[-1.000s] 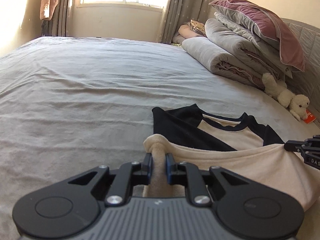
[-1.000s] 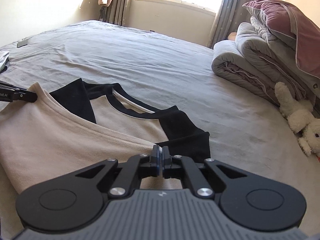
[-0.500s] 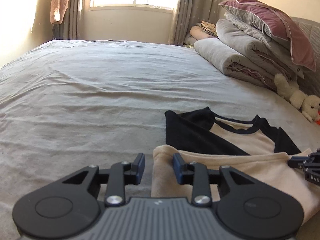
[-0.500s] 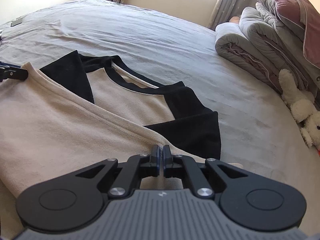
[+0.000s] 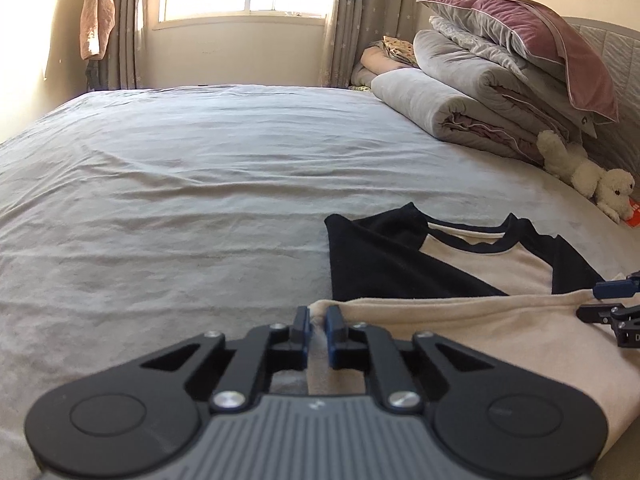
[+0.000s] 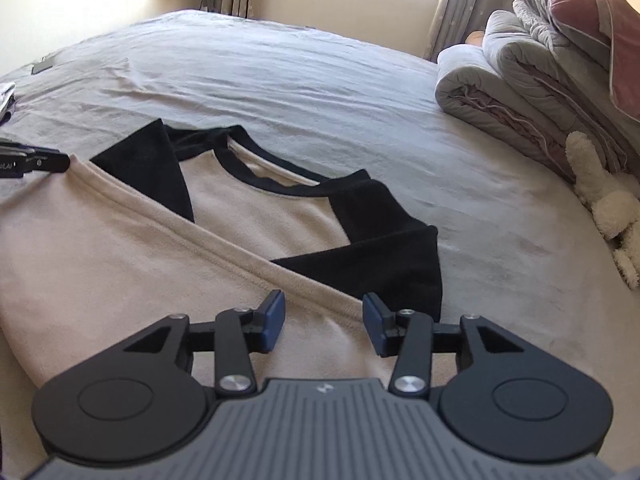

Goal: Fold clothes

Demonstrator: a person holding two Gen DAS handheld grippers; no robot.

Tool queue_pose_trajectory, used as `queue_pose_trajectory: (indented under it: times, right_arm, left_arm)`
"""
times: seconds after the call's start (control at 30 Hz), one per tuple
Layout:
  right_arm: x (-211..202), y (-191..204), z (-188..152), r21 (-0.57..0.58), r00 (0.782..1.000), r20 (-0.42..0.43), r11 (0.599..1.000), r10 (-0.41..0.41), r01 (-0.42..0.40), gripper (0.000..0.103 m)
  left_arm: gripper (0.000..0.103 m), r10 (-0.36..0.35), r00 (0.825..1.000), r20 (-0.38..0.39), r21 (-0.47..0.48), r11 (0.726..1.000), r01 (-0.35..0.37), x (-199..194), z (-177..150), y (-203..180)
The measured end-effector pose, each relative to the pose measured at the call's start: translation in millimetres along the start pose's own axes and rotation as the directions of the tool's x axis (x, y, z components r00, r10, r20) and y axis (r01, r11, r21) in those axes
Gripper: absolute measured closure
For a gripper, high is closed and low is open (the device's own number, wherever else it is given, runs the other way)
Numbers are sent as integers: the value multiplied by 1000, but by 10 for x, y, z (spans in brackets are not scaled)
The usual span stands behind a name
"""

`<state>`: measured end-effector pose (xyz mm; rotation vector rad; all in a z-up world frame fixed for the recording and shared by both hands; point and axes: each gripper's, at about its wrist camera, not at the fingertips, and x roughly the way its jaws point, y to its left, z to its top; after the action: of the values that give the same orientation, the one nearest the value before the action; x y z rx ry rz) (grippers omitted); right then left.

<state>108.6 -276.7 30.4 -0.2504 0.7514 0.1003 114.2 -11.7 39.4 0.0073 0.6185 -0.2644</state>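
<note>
Folded cream-and-black shirt on the bed, my left fingers pinching its corner, my right fingers letting go.

Left wrist view: my left gripper point(image 5: 317, 326) has its fingers point(image 5: 301, 325) nearly together, clamped on the near left corner of the shirt point(image 5: 460, 320), which spreads from there toward 2 o'clock across the grey bed point(image 5: 200, 200); the right gripper's tips show at 3 o'clock on the folded hem. Right wrist view: my right gripper point(image 6: 324, 316) is opening, fingers point(image 6: 274, 314) well apart, the cream hem lying flat between and beneath them, unpressed; the black sleeve sits at 1 o'clock, the collar at 12. Rolled quilts point(image 6: 520, 92) and a plush toy point(image 6: 608, 200) lie at 2 o'clock.
</note>
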Motion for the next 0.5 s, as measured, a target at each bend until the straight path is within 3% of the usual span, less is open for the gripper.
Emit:
queue_pose_trajectory:
  times: [0.1,0.33,0.43,0.47,0.5]
  right_arm:
    - [-12,20,11,-10,1000,-6,1000,-5,5,100]
    - [-77,-114,14,29,999,7,999,-37,37,103]
    - [-113,-196,10,38,1000,14,999,-10,9,102]
    - [-133,-244,7,41,1000,12,999,9,-9,100]
    - [-161,-305,1,47,1000,13,999,18,-18,91]
  left_arm:
    - [98,8,1000,7,30,1000,-8,-3,12,-34]
    - [99,-5,999,46,13,1000,5,-117,91,29]
    - [98,-32,999,33,15,999,32,-134,126,50]
    - [97,-50,999,18,17,999,49,-133,137,63]
    - [96,-62,998,8,19,998,62,-134,147,77]
